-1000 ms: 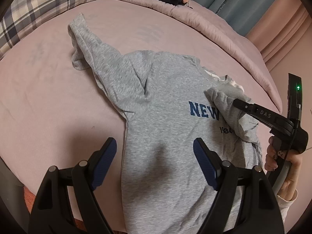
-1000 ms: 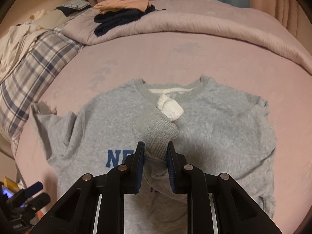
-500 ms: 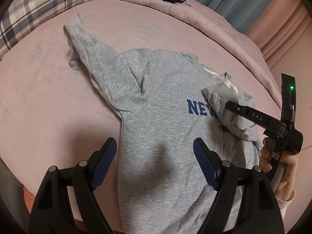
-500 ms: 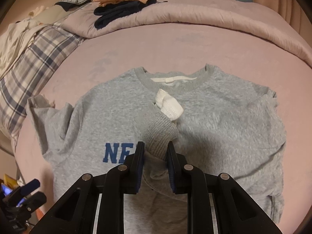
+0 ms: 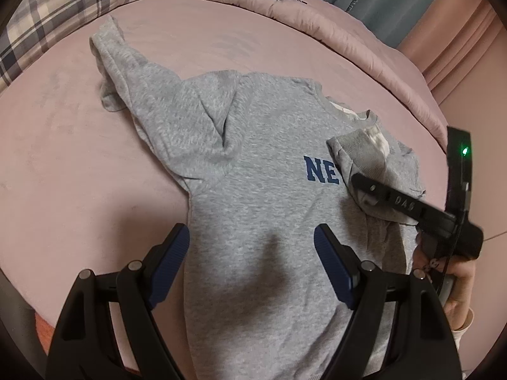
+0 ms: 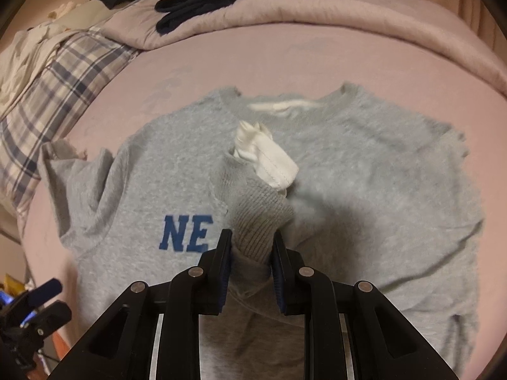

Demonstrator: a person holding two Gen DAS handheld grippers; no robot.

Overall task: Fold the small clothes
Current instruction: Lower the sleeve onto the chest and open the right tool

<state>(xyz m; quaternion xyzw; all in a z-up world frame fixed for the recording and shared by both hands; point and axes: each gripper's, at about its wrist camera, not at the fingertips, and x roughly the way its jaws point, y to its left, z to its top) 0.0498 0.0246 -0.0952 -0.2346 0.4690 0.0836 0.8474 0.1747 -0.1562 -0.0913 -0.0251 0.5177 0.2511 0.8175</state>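
1. the grey sweatshirt [image 5: 253, 190] lies face up on the pink bed [image 5: 63, 158] — one sleeve flung out, the other folded across the chest.
2. right hand-held gripper [image 6: 250, 247] — pressed together on the ribbed sleeve cuff [image 6: 256, 218], now carried further over the blue letters than a second ago.
3. left hand-held gripper [image 5: 252, 247] hovers spread wide above the hem, holding nothing.
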